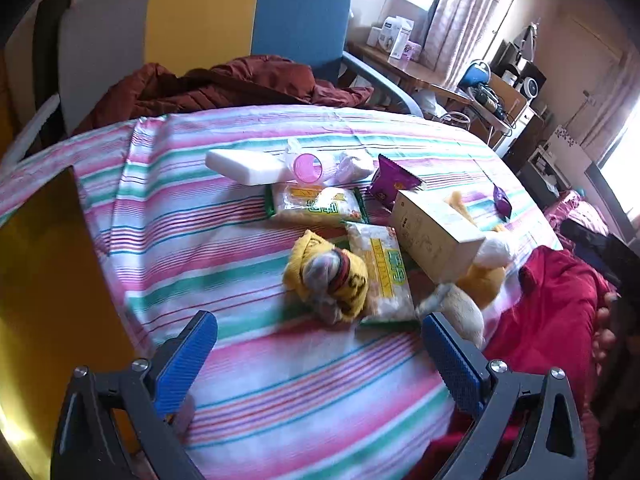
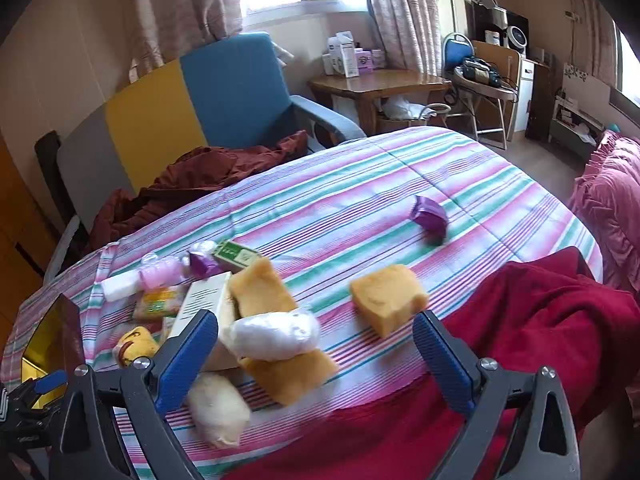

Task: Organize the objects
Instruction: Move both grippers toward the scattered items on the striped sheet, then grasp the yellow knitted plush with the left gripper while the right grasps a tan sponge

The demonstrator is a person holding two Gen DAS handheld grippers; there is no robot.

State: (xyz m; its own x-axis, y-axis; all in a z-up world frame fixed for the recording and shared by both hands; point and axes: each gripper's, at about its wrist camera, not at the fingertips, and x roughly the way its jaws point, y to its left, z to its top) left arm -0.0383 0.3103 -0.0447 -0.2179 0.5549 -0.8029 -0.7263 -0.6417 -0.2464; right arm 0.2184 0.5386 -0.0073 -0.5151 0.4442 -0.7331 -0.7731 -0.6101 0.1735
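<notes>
Several items lie in a heap on the striped bedspread [image 1: 224, 240]. In the left wrist view, my left gripper [image 1: 320, 356] is open and empty, just short of a yellow plush toy [image 1: 328, 276]. Behind the toy are two snack packs [image 1: 316, 204] [image 1: 384, 276], a beige box [image 1: 432, 232], a purple packet [image 1: 390, 182], a white foam block [image 1: 244, 164] and a pink-lidded jar [image 1: 308, 168]. My right gripper [image 2: 316, 356] is open too. An orange and white plush [image 2: 276, 332] lies between its fingers, untouched. Farther off lie an orange piece [image 2: 388, 296] and a second purple packet [image 2: 432, 216].
A red cloth [image 2: 520, 320] covers the near right of the bed. A blue, yellow and grey armchair [image 2: 236, 88] with a maroon jacket [image 2: 200, 176] stands behind the bed. A yellow panel [image 1: 48, 280] rises at the left. A wooden table [image 2: 380, 80] stands by the window.
</notes>
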